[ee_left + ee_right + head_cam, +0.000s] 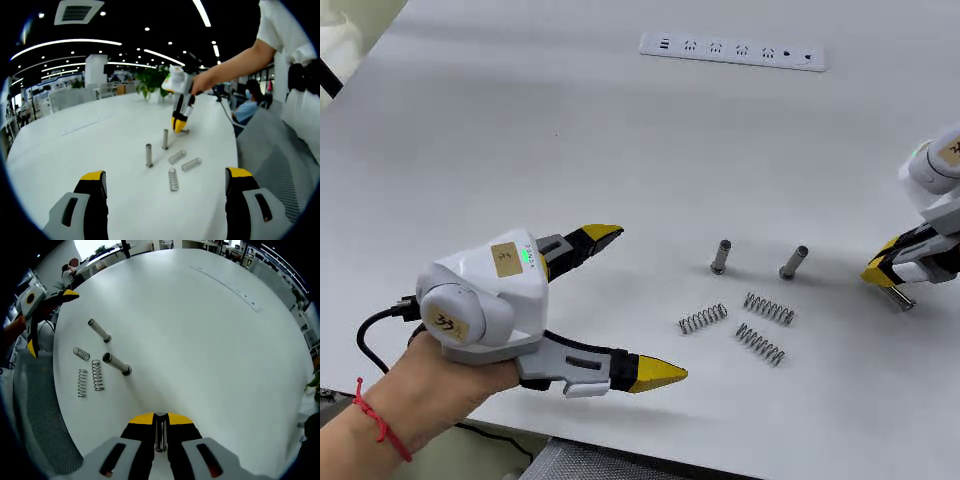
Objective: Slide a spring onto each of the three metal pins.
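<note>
The white-and-yellow left gripper [640, 302], jaws spread wide, was left of three small coiled steel springs [768, 309] lying on a white desk [520, 120]. Two upright grey metal pins [721, 256] stood just behind the springs. Right of the springs, the right gripper [877, 275] pinched a third grey pin [900, 297] in its jaws.

On the table [520, 130], a power strip [732, 50] lies at upper centre-right of the head view. Right of centre stand the left pin [721, 256] and the right pin [793, 262], side by side. Three springs [703, 318] [768, 308] [760, 343] lie just below them. The left gripper [652, 303] is at lower left. The right gripper [876, 274], at the right edge, has a third pin [900, 297] between its jaws.
</note>
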{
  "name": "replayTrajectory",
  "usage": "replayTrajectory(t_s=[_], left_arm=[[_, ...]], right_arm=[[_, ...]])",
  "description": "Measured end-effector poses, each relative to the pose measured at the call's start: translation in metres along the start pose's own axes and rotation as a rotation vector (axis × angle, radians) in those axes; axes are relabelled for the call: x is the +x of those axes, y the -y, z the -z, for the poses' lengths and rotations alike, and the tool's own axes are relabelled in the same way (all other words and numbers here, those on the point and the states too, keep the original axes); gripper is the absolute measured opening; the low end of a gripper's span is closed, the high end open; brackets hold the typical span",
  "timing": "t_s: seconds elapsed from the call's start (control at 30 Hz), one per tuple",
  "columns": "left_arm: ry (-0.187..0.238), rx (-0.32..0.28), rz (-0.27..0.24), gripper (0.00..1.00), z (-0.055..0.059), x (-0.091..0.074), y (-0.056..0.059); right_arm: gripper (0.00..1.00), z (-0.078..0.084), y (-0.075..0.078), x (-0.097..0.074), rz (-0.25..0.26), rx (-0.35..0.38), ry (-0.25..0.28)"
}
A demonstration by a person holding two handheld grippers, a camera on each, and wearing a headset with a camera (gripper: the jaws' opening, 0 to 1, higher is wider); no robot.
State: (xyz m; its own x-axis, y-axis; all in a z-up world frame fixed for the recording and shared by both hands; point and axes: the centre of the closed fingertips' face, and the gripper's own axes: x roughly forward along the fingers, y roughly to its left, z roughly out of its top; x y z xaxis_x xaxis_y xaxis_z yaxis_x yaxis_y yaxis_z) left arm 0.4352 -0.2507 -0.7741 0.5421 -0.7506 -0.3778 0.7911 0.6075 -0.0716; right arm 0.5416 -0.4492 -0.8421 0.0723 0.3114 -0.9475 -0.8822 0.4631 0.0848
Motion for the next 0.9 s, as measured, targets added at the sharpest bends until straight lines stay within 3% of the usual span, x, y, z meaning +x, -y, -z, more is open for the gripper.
replayTrajectory(t_s=[0.43,0.9], left_arm=[[-0.002,0.001,0.0,1.0,0.0007,0.0002,-0.0004],[0.002,-0.005,-0.001,1.0,0.0001,0.0007,-0.0007]], right_arm=[[0.08,-0.0077,-0.0029,-0.007,0.005,0.0,0.045],[0.08,-0.007,-0.0057,-0.0079,0.007,0.002,0.057]])
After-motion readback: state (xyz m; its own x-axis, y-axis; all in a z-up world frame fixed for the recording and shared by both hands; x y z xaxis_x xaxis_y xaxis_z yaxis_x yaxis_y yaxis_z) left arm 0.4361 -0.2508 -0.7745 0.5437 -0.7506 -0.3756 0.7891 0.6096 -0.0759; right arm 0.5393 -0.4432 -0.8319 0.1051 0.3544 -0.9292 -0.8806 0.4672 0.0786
